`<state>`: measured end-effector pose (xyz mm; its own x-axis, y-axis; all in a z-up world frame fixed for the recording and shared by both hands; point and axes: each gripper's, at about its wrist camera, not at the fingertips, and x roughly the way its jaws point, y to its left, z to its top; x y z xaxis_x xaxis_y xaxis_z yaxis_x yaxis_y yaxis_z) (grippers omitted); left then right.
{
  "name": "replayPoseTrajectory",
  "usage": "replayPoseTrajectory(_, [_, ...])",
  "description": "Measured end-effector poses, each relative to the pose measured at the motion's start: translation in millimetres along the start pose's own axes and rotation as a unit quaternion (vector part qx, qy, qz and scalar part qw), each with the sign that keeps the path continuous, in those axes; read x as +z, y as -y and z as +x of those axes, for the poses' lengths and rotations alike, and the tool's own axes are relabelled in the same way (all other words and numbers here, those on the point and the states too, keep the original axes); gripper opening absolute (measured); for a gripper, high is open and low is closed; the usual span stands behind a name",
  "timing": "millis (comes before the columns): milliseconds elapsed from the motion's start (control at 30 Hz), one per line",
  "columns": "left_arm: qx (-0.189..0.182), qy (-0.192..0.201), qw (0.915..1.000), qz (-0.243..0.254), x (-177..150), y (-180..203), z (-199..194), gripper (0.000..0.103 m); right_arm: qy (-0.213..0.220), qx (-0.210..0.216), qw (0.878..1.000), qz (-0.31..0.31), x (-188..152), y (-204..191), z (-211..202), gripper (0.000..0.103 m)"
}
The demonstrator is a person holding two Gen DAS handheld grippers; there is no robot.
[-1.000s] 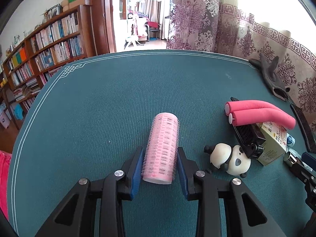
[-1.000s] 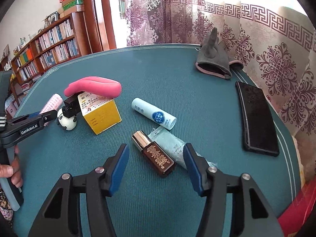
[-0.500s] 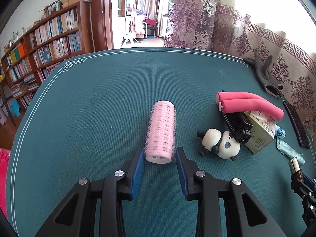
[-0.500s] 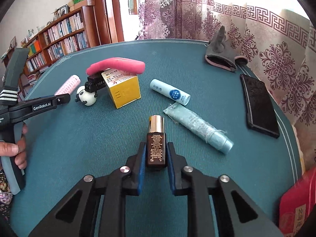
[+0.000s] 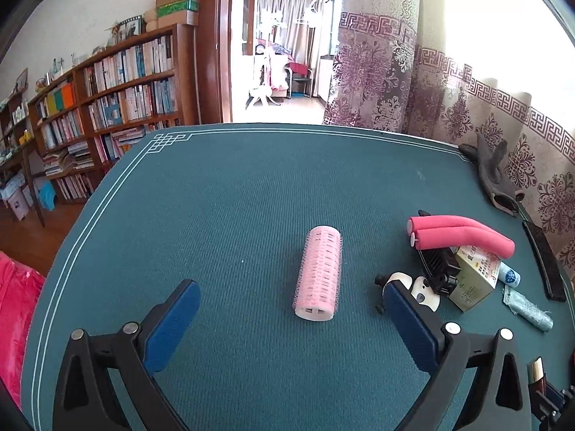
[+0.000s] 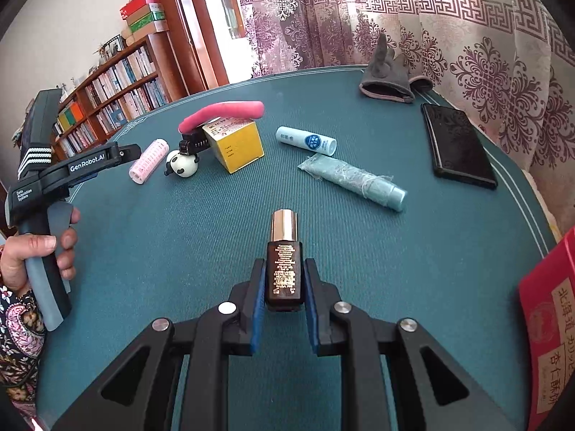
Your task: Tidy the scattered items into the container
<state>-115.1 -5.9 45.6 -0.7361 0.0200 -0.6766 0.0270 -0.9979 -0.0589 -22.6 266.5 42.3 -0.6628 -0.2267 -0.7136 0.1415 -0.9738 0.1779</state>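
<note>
1. The left gripper [image 5: 291, 319] fills the bottom of the left wrist view; its blue-padded fingers [image 5: 172, 323] are spread wide and hold nothing.
2. The pink roller [image 5: 320, 273] lies on the green desk [image 5: 233, 197] at mid-frame, ahead of the gap between those fingers and touching neither.
3. Right of the roller, a panda toy [image 5: 420, 287] sits partly behind the right finger, beside a black clip [image 5: 438, 262], a yellow box [image 5: 474, 276] and two pink foam rods [image 5: 463, 233] resting on top of them.
4. In the right wrist view, the right gripper [image 6: 284, 287] at bottom centre is clamped on a dark bottle [image 6: 284, 269], its gold cap pointing up-frame.
5. The bottle's body sits between the blue pads; whether it is clear of the desk cannot be told.
6. Above it in the frame lie a pale teal tube [image 6: 355, 179] and a white stick [image 6: 305, 140], near each other but apart.
7. A black phone [image 6: 456, 147] lies at the right, and a grey glove [image 6: 388, 79] at the upper right by the curtain.
8. A red box [image 6: 550, 316] shows at the right edge.
9. A hand [image 6: 36, 255] at the left edge holds the left gripper's handle.
</note>
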Motion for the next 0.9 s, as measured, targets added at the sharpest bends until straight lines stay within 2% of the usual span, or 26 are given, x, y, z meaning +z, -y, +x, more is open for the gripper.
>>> replayPoseTrajectory(167, [0.005,-0.011,0.9996,0.027,1.0,6.7,24.2,0.103,0.0,0.018,1.0,0.025,-3.8,8.6,1.9,0.022])
replayPoseTrajectory(267, [-0.014,-0.077,0.9963,0.035,1.3,13.2,49.7,0.103,-0.005,0.028,0.999,0.036,-3.8,12.8,4.6,0.022])
replayPoseTrajectory(333, [-0.014,-0.078,0.9968,0.015,5.7,9.2,55.6,0.103,-0.004,0.032,0.999,0.038,-3.9,14.2,4.4,0.022])
replayPoseTrajectory(433, [0.008,-0.082,0.9959,0.038,8.0,15.7,64.1,0.103,-0.004,0.039,0.998,0.043,-4.2,15.5,4.9,0.022])
replayPoseTrajectory(633, [0.029,-0.081,0.9961,0.02,11.6,21.6,68.5,0.103,-0.004,0.039,0.998,0.045,-4.0,15.7,5.6,0.022])
replayPoseTrajectory(800, [0.016,-0.081,0.9963,0.021,19.7,23.2,76.3,0.102,-0.003,0.038,0.998,0.044,-4.3,16.2,5.6,0.022])
replayPoseTrajectory(867, [0.0,-0.073,0.9967,0.037,21.7,26.4,74.4,0.089,-0.003,0.036,0.998,0.042,-4.3,16.4,5.5,0.022])
replayPoseTrajectory(900, [-0.008,-0.065,0.9968,0.046,22.0,29.4,70.8,0.064,-0.004,0.037,0.998,0.043,-4.4,16.4,5.5,0.022])
